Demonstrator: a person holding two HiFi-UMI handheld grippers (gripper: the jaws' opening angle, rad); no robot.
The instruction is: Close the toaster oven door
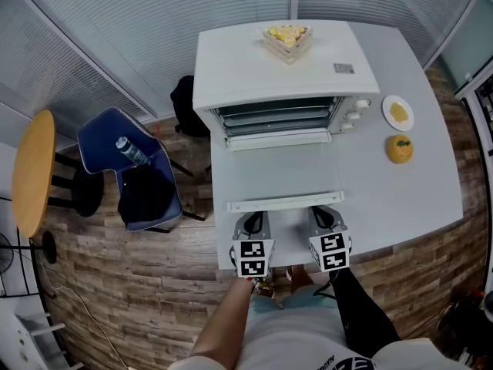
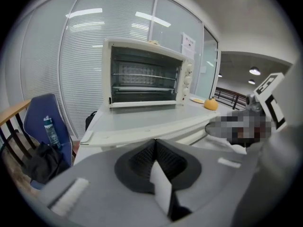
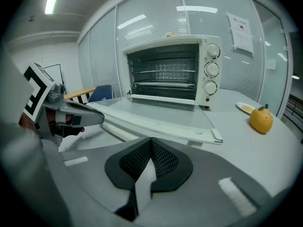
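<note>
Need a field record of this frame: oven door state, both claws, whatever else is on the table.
oven: white, at the back of the table
door: fully open, lying flat toward the person
left claw: shut, empty, just short of the door's front edge
right claw: shut, empty, beside the left claw, same line
on oven: container of food
right of oven: plate, orange
task state: door not yet closed
</note>
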